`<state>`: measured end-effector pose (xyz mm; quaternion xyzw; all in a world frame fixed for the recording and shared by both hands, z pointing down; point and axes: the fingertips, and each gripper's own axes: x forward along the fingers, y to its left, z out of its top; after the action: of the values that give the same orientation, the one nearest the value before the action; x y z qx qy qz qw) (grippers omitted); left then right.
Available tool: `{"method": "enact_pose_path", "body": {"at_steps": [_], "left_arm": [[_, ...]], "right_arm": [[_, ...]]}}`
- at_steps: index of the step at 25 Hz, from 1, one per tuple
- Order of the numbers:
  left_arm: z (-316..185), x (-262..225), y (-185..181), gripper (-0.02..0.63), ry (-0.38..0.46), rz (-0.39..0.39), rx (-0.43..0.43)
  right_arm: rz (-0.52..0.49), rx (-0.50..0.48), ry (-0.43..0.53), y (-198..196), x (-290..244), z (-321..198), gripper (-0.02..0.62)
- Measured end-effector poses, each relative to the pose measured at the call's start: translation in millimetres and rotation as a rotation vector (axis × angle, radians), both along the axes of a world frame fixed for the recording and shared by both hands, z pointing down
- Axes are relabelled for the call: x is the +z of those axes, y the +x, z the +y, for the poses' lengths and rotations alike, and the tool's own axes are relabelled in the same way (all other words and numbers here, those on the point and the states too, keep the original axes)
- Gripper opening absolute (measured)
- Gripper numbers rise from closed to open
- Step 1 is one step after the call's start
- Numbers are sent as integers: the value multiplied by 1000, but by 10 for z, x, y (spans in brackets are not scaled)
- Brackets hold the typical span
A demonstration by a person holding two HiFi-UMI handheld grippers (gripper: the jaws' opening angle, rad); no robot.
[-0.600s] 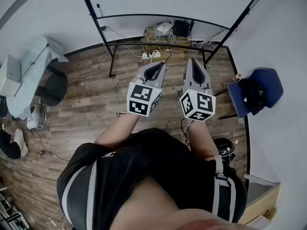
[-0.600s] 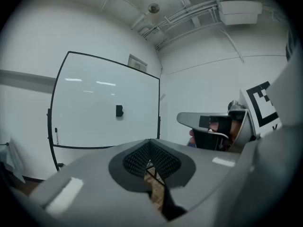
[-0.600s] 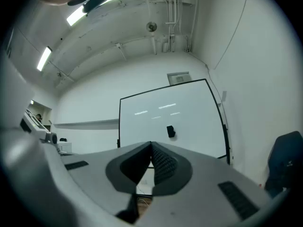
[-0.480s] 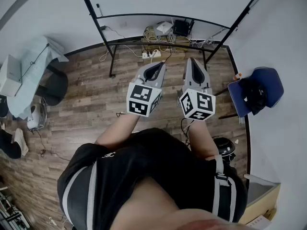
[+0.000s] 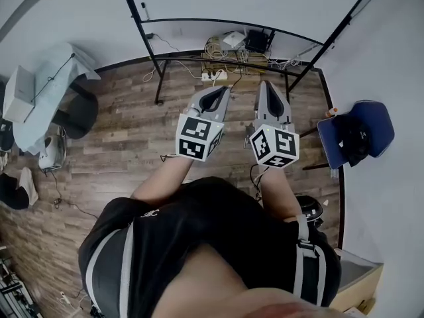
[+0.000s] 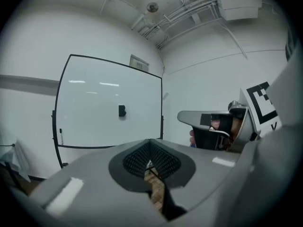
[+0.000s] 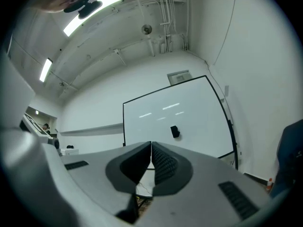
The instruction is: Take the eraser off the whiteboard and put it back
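Eraser up on whiteboard, far ahead, lined up nearer your right gripper than left gripper; both closed tight, holding nothing.

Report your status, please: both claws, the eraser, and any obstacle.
Left claw shut, empty; right claw shut, empty. Eraser on whiteboard, untouched, ahead of both claws. No obstacle seen between.

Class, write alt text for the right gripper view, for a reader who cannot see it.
The right gripper, jaws shut and empty, points at a black-framed whiteboard with a small black eraser stuck near its middle. White walls and ceiling lights surround it.
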<state>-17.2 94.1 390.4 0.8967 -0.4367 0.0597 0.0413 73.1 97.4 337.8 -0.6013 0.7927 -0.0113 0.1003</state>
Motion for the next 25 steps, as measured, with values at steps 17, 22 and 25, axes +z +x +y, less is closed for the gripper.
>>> {"method": "enact_pose_path", "body": {"at_steps": [17, 22, 25], "left_arm": [[329, 195, 549, 9, -16, -18, -28], [250, 244, 641, 9, -17, -18, -11], [98, 236, 664, 9, -8, -1, -8]], "right_arm": [[5, -22, -10, 574, 140, 277, 6], [13, -4, -7, 666, 183, 211, 6], [20, 9, -5, 689, 200, 63, 6]]}}
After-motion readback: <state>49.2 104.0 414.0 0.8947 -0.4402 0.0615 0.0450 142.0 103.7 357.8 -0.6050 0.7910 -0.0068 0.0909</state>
